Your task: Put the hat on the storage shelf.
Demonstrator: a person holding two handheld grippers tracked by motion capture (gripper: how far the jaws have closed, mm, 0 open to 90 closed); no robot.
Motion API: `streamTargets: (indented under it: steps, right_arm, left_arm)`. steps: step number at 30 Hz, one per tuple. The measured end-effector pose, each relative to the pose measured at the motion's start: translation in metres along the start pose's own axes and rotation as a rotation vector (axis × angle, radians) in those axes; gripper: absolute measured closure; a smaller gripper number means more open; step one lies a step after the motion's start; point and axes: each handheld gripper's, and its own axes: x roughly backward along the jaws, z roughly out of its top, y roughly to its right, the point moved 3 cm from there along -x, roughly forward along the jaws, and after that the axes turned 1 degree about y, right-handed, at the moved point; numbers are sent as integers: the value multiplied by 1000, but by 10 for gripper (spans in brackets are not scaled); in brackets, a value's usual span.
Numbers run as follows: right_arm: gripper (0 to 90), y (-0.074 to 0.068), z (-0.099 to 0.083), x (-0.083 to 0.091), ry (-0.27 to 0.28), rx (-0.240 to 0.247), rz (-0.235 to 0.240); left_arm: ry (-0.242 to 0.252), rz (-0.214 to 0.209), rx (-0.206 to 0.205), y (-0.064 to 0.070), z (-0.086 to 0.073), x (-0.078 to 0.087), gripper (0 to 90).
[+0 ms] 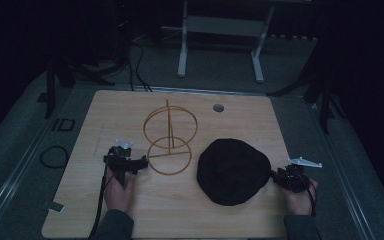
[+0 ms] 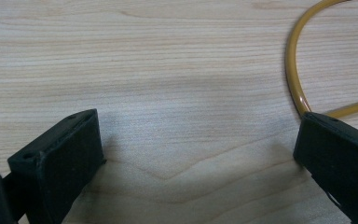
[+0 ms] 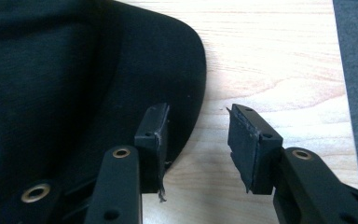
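High view — left hand-held gripper (image 1: 130,161) spread beside wire frame (image 1: 170,140); right hand-held gripper (image 1: 275,175) spread at black cloth (image 1: 232,171).

one wire stand (image 1: 170,137), one black hat (image 1: 232,171), two tongs, one table (image 1: 130,210).

A black cable loop (image 1: 54,156) lies on grey floor (image 1: 10,165).

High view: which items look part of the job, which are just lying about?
Likely in play:
yellow wire stand, by the open left gripper
black cap, at the open right gripper

Lying about:
black cable loop
white frame legs beyond the table
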Motion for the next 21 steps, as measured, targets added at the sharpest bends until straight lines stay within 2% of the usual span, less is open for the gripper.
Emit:
streamTargets:
  steps: [6, 11, 15, 21]
  right_arm:
    - [571, -7, 6, 13, 0, 51, 24]
    - [572, -12, 11, 22, 14, 60, 47]
    - [569, -15, 16, 33, 8, 109, 36]
    - [567, -17, 26, 46, 16, 138, 53]
  left_arm:
    - [0, 1, 1, 0, 0, 0, 7]
    - [0, 1, 1, 0, 0, 0, 6]
    - [0, 1, 0, 0, 0, 0, 7]
    - [0, 1, 0, 0, 0, 0, 7]
